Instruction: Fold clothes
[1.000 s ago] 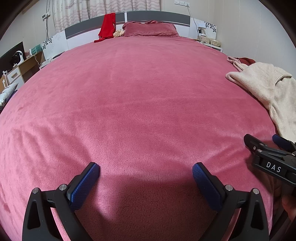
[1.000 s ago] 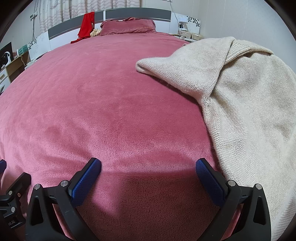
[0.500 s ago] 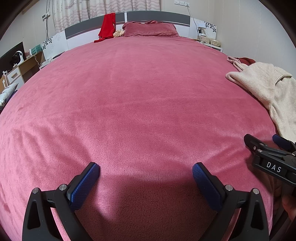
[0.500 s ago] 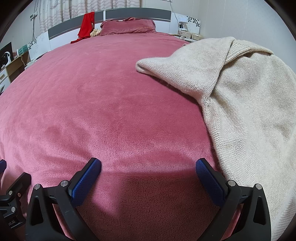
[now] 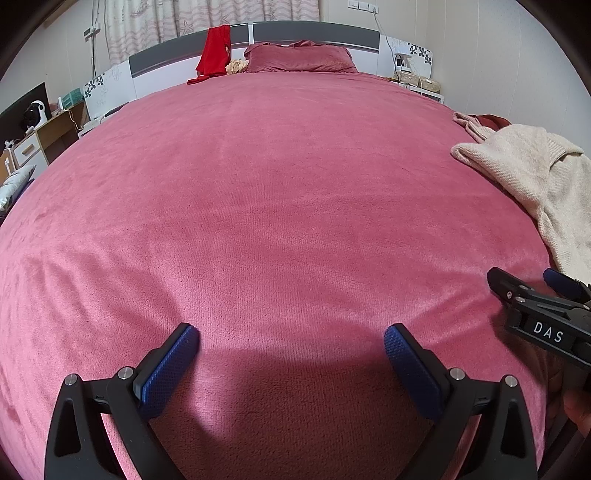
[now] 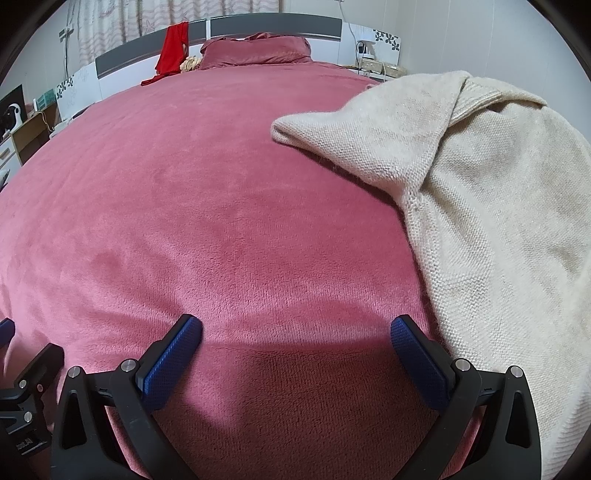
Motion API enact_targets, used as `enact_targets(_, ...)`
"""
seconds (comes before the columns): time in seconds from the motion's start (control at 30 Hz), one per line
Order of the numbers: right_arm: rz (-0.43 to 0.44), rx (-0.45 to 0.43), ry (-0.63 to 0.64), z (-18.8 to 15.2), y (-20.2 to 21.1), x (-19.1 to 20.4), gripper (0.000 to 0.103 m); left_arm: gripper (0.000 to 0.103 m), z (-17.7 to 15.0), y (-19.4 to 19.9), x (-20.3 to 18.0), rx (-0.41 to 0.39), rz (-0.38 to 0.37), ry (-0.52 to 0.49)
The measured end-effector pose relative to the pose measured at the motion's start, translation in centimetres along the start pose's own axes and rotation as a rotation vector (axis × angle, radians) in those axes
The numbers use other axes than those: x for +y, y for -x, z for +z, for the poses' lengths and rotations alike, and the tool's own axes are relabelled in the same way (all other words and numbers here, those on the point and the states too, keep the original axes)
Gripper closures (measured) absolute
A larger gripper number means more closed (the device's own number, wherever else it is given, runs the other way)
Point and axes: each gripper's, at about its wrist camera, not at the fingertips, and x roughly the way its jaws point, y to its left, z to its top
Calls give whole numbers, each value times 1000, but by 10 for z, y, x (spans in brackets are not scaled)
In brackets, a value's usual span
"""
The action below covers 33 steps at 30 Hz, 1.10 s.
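Nothing has shifted since a second ago: both of your grippers sit where they were, low over the near edge of the bed (image 5: pixel 280 192), and the cloth on it lies as before.

Your left gripper (image 5: pixel 291 345) has its blue-padded fingers (image 5: pixel 170 369) spread wide with only pink bedspread between them. Your right gripper (image 6: pixel 295 332) is spread just as wide and grips nothing; its right finger (image 6: pixel 417 362) is just beside the hem of the cream sweater (image 6: pixel 498 221), and whether it touches the knit cannot be told.

That sweater is the thing to fold. It lies crumpled along the right edge of the bed, one sleeve or corner pointing in toward the middle, the rest running down to the near right corner. In the left wrist view your right gripper (image 5: pixel 524 288) shows at the right edge, near the sweater (image 5: pixel 535 177).

Farther up the right edge, a pale pink garment (image 5: pixel 469 123) lies bunched behind the sweater. At the far end a red garment (image 5: pixel 214 51) hangs over the headboard (image 5: pixel 314 31), next to a pillow (image 5: pixel 299 57). A wooden desk (image 5: pixel 55 129) stands off the left side. Between your grippers and the sweater the bedspread is bare.
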Motion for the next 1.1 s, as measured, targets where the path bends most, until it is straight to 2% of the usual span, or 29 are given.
enact_targets(0.57, -5, 8, 4, 8, 4, -27, 0, 0, -5, 4, 3, 3, -7, 8)
enact_targets(1.1, -1, 0, -1, 12, 8, -76, 0, 0, -10, 5, 8, 3, 4, 9)
